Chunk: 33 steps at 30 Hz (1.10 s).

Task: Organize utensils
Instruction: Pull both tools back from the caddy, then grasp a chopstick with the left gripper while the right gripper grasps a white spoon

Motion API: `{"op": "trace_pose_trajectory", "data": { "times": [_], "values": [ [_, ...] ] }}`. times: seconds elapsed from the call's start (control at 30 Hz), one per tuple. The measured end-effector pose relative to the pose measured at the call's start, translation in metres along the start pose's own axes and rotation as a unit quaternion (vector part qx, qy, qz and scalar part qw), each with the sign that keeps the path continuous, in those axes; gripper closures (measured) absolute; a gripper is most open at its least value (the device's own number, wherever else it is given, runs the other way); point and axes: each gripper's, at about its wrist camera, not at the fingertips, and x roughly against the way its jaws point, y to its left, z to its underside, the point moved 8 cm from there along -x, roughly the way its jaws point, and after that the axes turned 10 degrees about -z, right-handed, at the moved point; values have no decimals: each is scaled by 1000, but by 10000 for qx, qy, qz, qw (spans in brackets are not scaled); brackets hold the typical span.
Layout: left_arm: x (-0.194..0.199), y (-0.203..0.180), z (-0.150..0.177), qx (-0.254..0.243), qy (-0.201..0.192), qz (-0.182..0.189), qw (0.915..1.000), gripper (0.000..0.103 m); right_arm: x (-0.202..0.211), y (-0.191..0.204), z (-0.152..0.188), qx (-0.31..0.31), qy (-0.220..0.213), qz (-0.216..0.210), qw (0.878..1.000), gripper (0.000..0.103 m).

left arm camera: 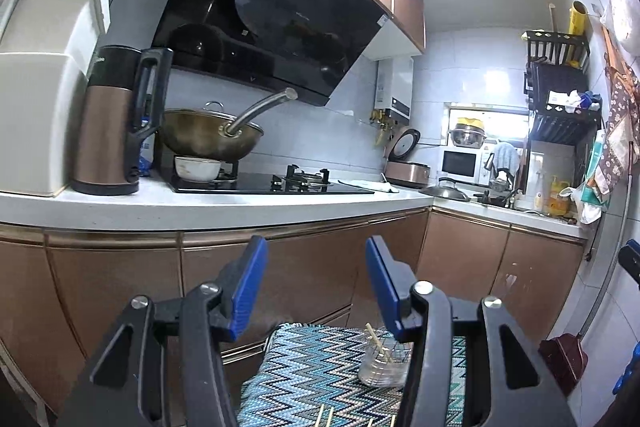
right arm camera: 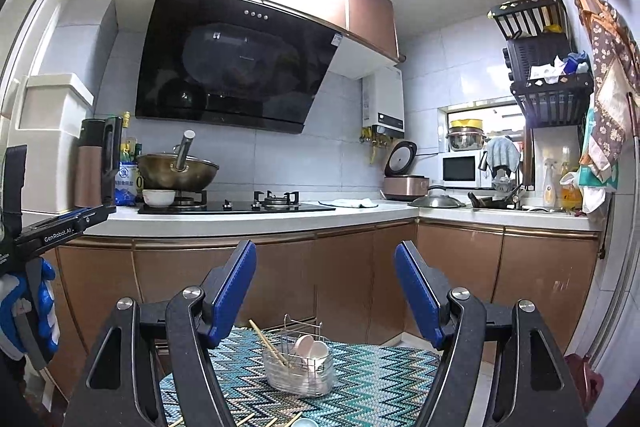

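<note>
1 wire caddy (right arm camera: 301,363), 2 spoons (right arm camera: 310,349) inside, 1 zigzag mat (right arm camera: 380,379).

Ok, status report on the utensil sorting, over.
Both claws, left and right, open, empty. Utensil holder upright on the mat, chopsticks and spoons inside. Loose chopsticks in front. Nothing blocking.

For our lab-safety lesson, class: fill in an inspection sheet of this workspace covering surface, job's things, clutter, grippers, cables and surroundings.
Surface: zigzag mat covers the work table.
Job's things: wire caddy stands on the mat with spoons and chopsticks in it; loose chopsticks and a pale round thing, cut off, lie at the near edge.
Clutter: nothing seen on the mat besides these.
Grippers: left gripper open, empty; right gripper open, empty; both above the mat.
Cables: one cord behind the rice cooker.
Surroundings: counter with wok on the stove, kettle, microwave, wall rack.
</note>
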Motion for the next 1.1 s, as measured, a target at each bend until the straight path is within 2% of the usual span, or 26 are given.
{"op": "trace_pose_trajectory", "data": {
  "times": [0.37,0.53,0.7,0.93,1.1],
  "values": [
    [24,-1,9,-92,95,124,9998,53,36,0,-1,-76,-196,18,9998,32],
    [21,-16,30,-390,371,327,9980,53,40,-11,7,-245,-170,12,9996,32],
    [7,-37,58,-666,824,659,9922,53,32,-27,25,-461,6,-22,9989,33],
    [-23,-67,108,-980,1573,955,9780,53,7,-47,68,-772,440,-75,9960,34],
    [-52,-89,162,-1185,2433,1214,9550,54,-17,-61,109,-1045,915,-209,9901,39]
  ]
}}
